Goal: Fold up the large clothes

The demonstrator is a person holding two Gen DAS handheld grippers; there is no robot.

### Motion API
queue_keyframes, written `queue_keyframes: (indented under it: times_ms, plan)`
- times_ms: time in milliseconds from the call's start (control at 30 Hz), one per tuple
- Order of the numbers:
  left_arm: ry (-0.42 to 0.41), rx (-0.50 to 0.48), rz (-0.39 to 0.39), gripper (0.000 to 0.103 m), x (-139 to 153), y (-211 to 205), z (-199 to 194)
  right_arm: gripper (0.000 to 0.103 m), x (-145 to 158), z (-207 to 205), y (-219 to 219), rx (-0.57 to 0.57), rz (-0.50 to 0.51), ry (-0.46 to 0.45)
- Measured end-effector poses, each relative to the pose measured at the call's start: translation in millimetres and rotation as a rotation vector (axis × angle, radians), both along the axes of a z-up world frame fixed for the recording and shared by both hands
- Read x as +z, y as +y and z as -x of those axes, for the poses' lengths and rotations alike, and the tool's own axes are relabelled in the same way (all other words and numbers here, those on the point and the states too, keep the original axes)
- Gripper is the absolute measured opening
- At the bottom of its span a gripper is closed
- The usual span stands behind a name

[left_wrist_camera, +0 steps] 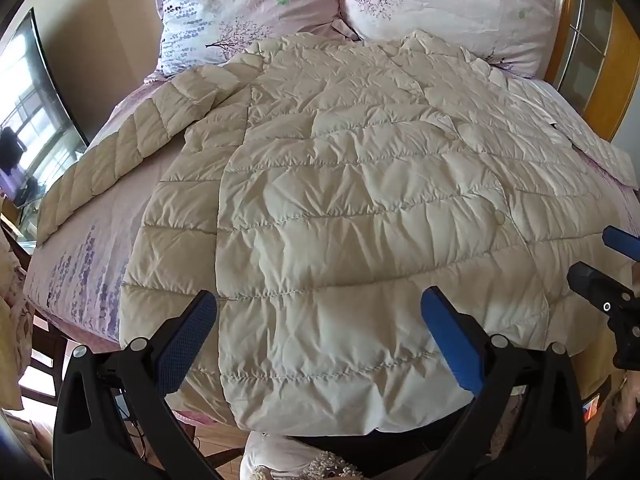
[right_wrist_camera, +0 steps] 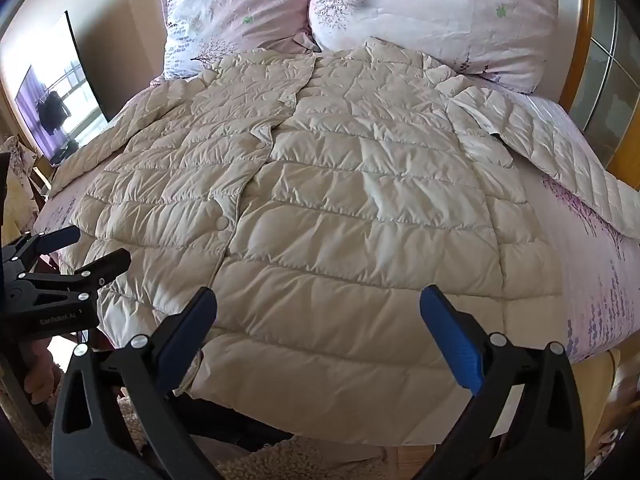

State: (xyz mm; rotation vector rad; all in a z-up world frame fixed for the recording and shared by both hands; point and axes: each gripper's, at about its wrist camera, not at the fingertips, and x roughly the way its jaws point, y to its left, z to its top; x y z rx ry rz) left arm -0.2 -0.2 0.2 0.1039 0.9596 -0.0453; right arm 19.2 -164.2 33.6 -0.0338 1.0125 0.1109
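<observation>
A cream quilted down jacket (left_wrist_camera: 344, 208) lies spread flat, front up, on the bed, collar toward the pillows; it also shows in the right wrist view (right_wrist_camera: 344, 216). Its sleeves stretch out to the left (left_wrist_camera: 100, 164) and right (right_wrist_camera: 560, 148). My left gripper (left_wrist_camera: 320, 308) is open and empty, hovering above the jacket's lower left hem. My right gripper (right_wrist_camera: 320, 308) is open and empty above the lower right hem. Each gripper shows at the edge of the other's view: the right one (left_wrist_camera: 604, 268) and the left one (right_wrist_camera: 80, 248).
Two pink floral pillows (left_wrist_camera: 248, 8) (right_wrist_camera: 432, 12) sit at the head of the bed. The pink floral sheet (right_wrist_camera: 592, 280) covers the bed. A wooden headboard (left_wrist_camera: 600, 92) stands at right. A TV screen (right_wrist_camera: 60, 96) stands at left. The bed's near edge drops to the floor.
</observation>
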Motion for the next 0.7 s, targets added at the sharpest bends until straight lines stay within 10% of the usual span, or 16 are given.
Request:
queue_keyframes:
  times_ms: [700]
  plan:
    - [0.009, 0.003, 0.006, 0.102, -1.3, 4.7, 2.1, 0.101, -0.1, 1.3, 0.9, -0.002, -0.003, -0.003]
